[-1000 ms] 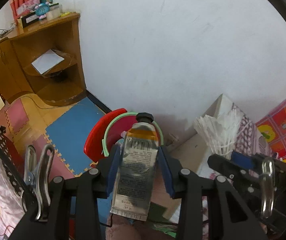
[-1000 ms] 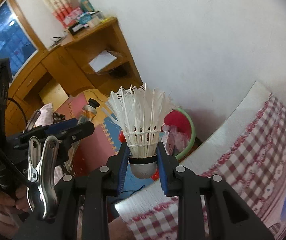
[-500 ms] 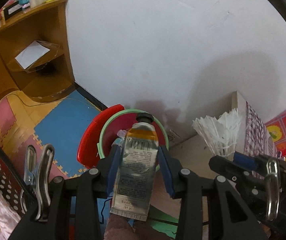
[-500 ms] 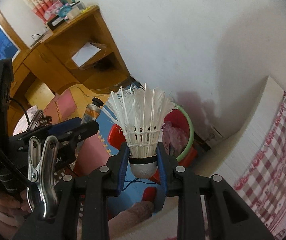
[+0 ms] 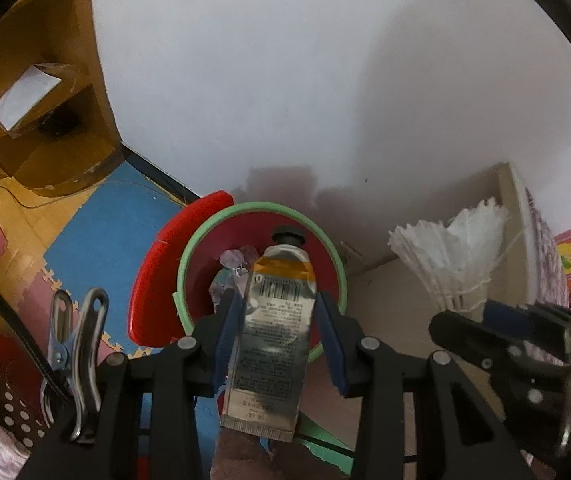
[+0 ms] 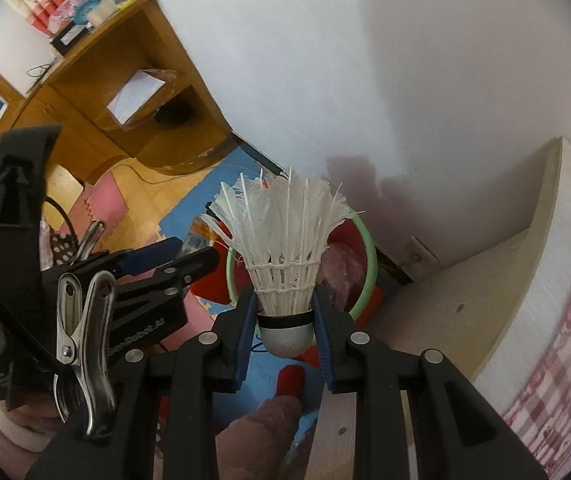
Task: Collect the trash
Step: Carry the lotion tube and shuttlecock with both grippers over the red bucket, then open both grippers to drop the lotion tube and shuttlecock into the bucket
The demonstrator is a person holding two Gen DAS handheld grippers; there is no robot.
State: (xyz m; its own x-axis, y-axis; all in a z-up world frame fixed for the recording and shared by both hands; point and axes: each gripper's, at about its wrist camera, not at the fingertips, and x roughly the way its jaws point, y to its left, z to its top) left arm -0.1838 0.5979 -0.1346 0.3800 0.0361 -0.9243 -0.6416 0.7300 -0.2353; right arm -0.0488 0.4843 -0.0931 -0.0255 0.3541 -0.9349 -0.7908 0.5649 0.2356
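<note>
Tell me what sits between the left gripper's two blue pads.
In the left wrist view, a silver tube with a black cap stands clamped between the left gripper's pads, its cap pointing toward the red bin with the green rim below.

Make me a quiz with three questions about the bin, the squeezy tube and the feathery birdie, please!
1. Where does the red bin with a green rim stand?
A. on the floor by the white wall
B. on the wooden shelf
C. on the checked cloth

2. What colour is the cap of the silver squeeze tube?
A. white
B. black
C. green

3. What is the white feathered shuttlecock doing?
A. lying in the bin
B. resting on the floor
C. clamped in the right hand-held gripper

Answers: 1 A, the bin sits on the floor against the wall. 2 B, the tube's top end is black. 3 C, the blue pads squeeze its rounded base while the bin lies beyond it.
</note>
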